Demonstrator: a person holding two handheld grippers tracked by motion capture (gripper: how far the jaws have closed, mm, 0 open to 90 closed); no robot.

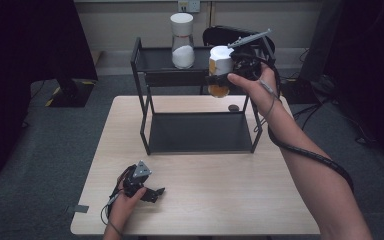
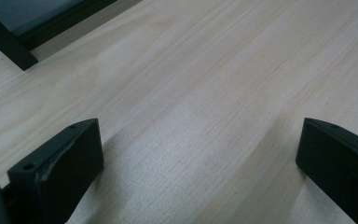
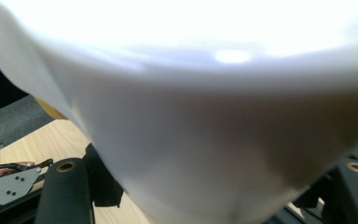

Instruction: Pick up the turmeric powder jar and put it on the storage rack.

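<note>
A jar [image 1: 220, 70] with a white lid and orange contents hangs in the air beside the right end of the black rack's top shelf [image 1: 155, 60]. My right gripper [image 1: 228, 76] is shut on it from the right. In the right gripper view the white lid [image 3: 205, 116] looms very close between the black fingers [image 3: 65, 191]. My left gripper [image 1: 156, 193] rests on the wooden table [image 1: 220, 200] at the front left. Its jaws stand wide apart over bare wood [image 2: 191, 84], with nothing between the fingers [image 2: 60, 163].
A two-level black metal rack [image 1: 200, 132] stands at the table's back middle. A second jar [image 1: 182, 42] with a white lid and white contents stands on its top shelf. A small dark disc [image 1: 233, 107] lies behind the rack. A chair [image 1: 220, 35] stands beyond the table.
</note>
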